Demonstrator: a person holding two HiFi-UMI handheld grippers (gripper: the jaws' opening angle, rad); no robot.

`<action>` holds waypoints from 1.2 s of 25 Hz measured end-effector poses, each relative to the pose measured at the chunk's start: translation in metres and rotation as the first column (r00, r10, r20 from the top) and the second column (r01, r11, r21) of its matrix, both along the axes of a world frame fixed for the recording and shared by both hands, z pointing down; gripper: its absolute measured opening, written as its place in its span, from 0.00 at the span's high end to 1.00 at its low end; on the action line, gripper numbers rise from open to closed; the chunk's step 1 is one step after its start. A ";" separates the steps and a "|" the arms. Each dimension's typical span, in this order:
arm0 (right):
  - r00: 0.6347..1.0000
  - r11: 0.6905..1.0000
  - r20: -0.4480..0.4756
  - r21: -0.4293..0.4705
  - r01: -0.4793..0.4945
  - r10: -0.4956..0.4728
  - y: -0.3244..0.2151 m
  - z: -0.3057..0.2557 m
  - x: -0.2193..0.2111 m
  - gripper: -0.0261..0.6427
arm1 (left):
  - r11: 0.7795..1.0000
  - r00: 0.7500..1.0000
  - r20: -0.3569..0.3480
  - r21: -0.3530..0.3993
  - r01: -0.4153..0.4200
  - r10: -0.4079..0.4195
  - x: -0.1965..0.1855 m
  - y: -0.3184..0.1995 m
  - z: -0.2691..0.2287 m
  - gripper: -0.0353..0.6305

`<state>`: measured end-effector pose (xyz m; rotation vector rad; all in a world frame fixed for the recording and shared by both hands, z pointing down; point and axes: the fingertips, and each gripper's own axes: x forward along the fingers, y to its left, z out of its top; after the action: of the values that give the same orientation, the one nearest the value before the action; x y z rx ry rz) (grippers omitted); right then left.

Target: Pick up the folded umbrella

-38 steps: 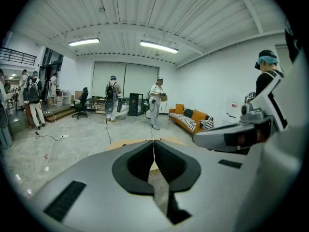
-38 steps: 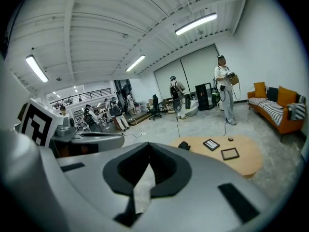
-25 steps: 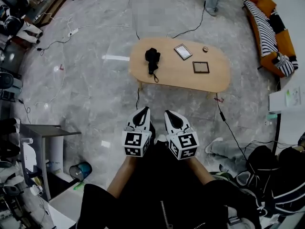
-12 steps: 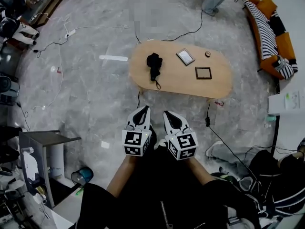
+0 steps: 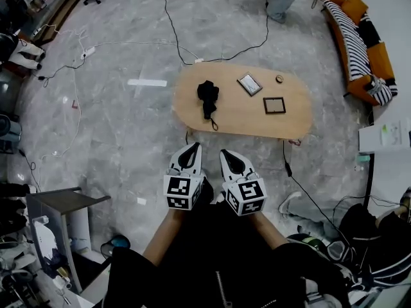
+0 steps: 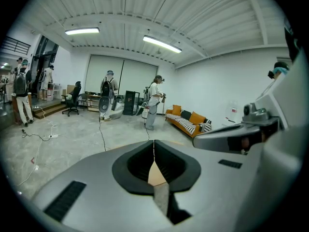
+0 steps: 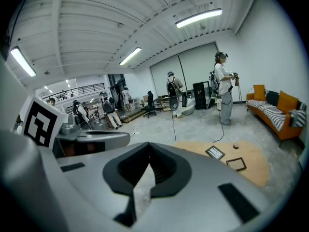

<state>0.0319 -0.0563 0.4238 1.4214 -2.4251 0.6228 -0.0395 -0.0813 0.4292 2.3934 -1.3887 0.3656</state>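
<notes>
Lying at left end of oval wood surface (image 5: 292, 117) in head view: black folded umbrella (image 5: 207, 98), well apart from left claw (image 5: 192, 147) & right claw (image 5: 227, 153). Left gripper view: claw tips pressed together, nothing btwn. Right gripper view: same, tips together, empty.

The left claw (image 5: 192, 147) and right claw (image 5: 227, 153) were white, lined black, each bearing a black-and-white marker cube (image 5: 180, 193); the clothing (image 5: 212, 255) was black, zipped.

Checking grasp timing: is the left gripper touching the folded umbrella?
Apart. The head view shows bare floor between the left gripper and the folded umbrella on the table.
</notes>
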 end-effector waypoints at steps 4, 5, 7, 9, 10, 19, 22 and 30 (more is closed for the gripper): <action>1.000 1.000 -0.002 -0.002 -0.016 0.016 -0.016 0.000 -0.009 0.94 | 1.000 1.000 -0.002 -0.002 -0.018 0.018 -0.008 -0.018 0.001 0.92; 1.000 1.000 -0.004 -0.003 -0.019 0.019 -0.020 0.001 -0.011 0.94 | 1.000 1.000 -0.004 -0.002 -0.021 0.021 -0.010 -0.022 0.001 0.92; 1.000 1.000 -0.007 -0.003 -0.027 0.027 -0.026 0.001 -0.014 0.94 | 1.000 1.000 -0.006 -0.002 -0.027 0.027 -0.013 -0.029 0.002 0.92; 0.999 0.999 -0.008 -0.002 -0.037 0.037 -0.031 0.001 -0.017 0.94 | 0.999 0.999 -0.007 -0.001 -0.035 0.035 -0.017 -0.035 0.002 0.92; 0.999 0.999 -0.009 -0.001 -0.042 0.042 -0.034 0.001 -0.018 0.94 | 0.999 0.999 -0.008 -0.001 -0.039 0.039 -0.018 -0.037 0.002 0.92; 0.998 0.998 -0.015 0.000 -0.062 0.062 -0.037 0.005 -0.028 0.94 | 0.998 0.998 -0.016 -0.009 -0.063 0.063 -0.027 -0.043 0.007 0.92; 0.997 0.997 -0.014 0.001 -0.071 0.071 -0.039 0.003 -0.029 0.94 | 0.997 0.997 -0.016 -0.006 -0.072 0.071 -0.028 -0.046 0.005 0.92; 0.997 0.997 -0.003 -0.010 -0.071 0.071 -0.044 0.006 -0.036 0.94 | 0.998 0.998 -0.008 -0.011 -0.069 0.069 -0.035 -0.049 0.008 0.92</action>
<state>-0.0040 -0.1001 0.4297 1.5091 -2.3751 0.6469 -0.0750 -0.1303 0.4376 2.4352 -1.2999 0.3806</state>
